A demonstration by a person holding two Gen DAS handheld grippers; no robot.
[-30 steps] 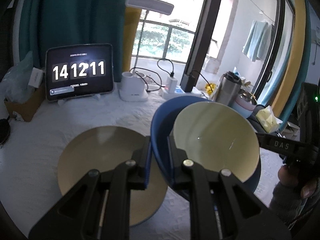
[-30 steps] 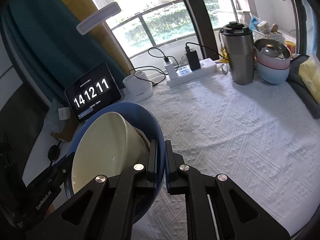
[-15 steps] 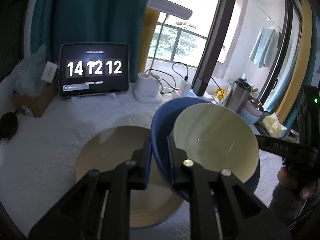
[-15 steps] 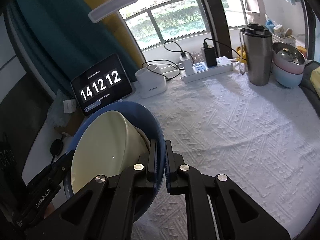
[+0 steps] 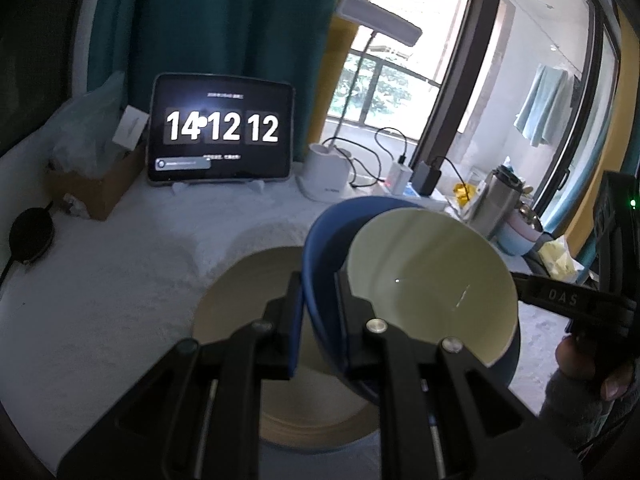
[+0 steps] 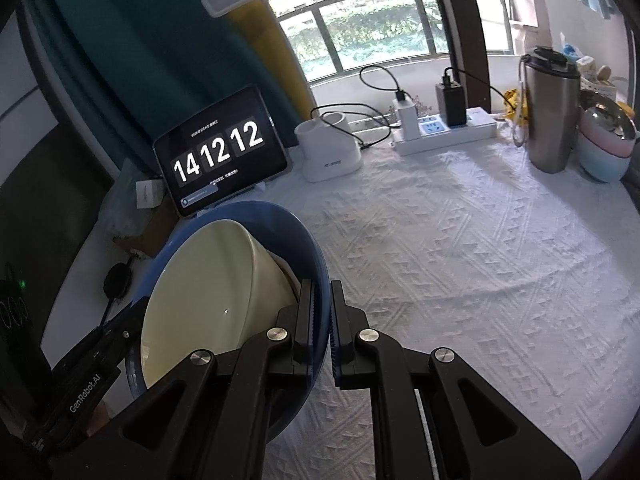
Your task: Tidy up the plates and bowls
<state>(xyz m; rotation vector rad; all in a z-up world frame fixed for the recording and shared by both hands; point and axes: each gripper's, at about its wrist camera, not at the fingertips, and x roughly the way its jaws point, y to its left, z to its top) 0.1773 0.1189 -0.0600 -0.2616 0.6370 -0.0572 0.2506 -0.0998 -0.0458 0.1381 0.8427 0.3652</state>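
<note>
so both tools were clamped on the same round blue plastic bowl [image 5: 320, 248], one per side of the rim. left tool [image 5: 318, 312] pinched the rim edge nearest its cam, right tool [image 6: 322, 320] did the same on the opposite edge, jaws squeezed tight w/ only the rim between them. prob two grips bc there was a cream-coloured bowl [image 6: 208, 288] nested inside the blue one, tipped on its side, so holding from both ends kept the pair from rocking or dumping the inner one.

the stack was held up off the bench [image 6: 460, 260], which had a white textured cloth on it, and sat right above/just beside a flat cream round plate [image 5: 248, 280] lying on the cloth. imo the point was to set the bowls on that plate. rest of the clutter (tablet clock [image 5: 222, 132], steel flask [image 6: 550, 116]) was well apart, at the back.
</note>
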